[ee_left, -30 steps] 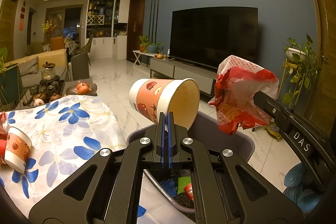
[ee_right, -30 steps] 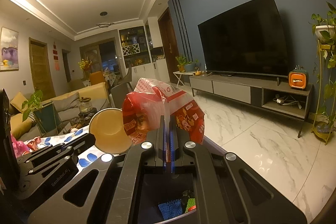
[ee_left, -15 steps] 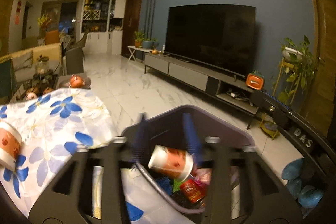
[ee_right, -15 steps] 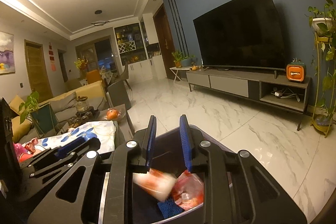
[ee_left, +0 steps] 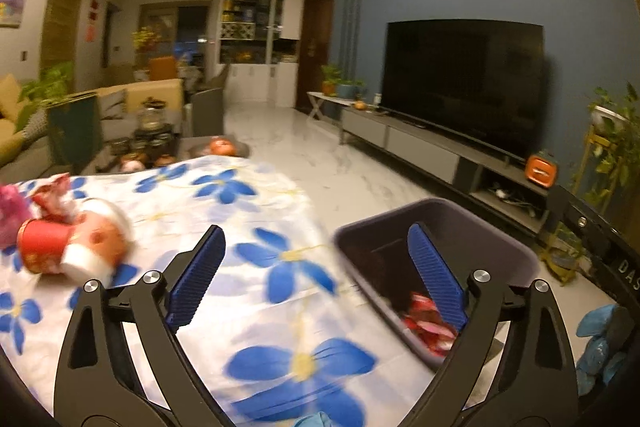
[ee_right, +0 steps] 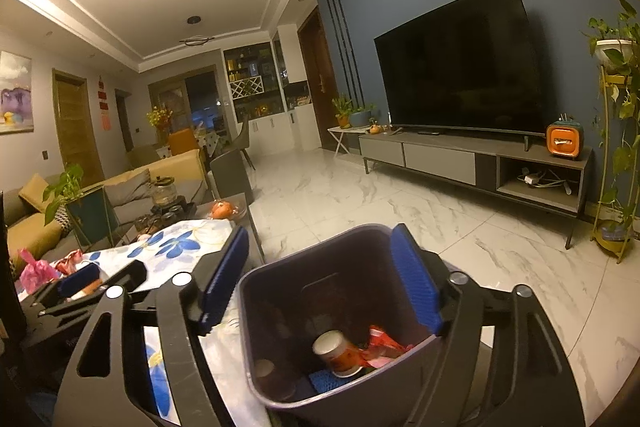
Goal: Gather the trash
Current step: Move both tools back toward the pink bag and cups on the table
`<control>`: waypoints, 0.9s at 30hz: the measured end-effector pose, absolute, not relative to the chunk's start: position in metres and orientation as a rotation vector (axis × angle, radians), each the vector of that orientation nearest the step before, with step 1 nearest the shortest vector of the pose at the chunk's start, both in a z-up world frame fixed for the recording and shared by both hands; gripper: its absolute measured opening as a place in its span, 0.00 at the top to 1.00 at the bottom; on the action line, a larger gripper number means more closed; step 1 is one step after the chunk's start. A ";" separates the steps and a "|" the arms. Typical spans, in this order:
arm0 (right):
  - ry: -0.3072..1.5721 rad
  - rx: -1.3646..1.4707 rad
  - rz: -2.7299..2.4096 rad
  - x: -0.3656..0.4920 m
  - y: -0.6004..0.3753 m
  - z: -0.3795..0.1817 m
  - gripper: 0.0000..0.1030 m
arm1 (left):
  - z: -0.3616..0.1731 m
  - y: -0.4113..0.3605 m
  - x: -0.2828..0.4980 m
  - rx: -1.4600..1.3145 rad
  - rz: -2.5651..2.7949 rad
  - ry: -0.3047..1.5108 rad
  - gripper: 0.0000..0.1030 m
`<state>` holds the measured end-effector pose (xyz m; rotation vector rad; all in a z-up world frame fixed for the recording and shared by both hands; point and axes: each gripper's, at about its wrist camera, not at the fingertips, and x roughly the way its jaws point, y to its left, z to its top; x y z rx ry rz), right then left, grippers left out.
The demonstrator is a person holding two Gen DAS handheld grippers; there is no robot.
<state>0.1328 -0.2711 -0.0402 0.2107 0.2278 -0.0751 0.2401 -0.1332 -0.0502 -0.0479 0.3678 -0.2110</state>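
Observation:
A dark purple bin stands beside the flowered table; inside lie a paper cup and a red wrapper. My right gripper hangs open over the bin with nothing between its fingers. In the left wrist view the bin is at right, red wrapper inside. My left gripper is open and empty above the blue-flowered tablecloth. At far left on the cloth lie a red cup, an orange-and-white cup and crumpled red and pink wrappers.
A TV stand with a big screen lines the blue wall. A plant stand rises at right. A sofa and a low table with jars and fruit sit beyond the cloth. White marble floor lies between.
Both grippers opened; the paper cup and the red bag dropped into the bin. The left gripper then swung left over the tablecloth and opened wider.

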 end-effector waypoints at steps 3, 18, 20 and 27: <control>0.233 0.209 -0.063 0.131 -0.263 -0.039 0.26 | -0.049 -0.110 0.230 -0.062 -0.151 0.358 0.09; 0.257 0.171 0.096 0.131 -0.192 -0.027 0.23 | -0.048 0.019 0.169 -0.089 0.173 0.320 0.09; 0.261 0.167 0.123 0.132 -0.177 -0.026 0.23 | -0.048 0.033 0.165 -0.101 0.203 0.319 0.09; 0.285 0.127 0.205 0.142 -0.122 -0.030 0.22 | -0.046 0.077 0.152 -0.134 0.283 0.309 0.09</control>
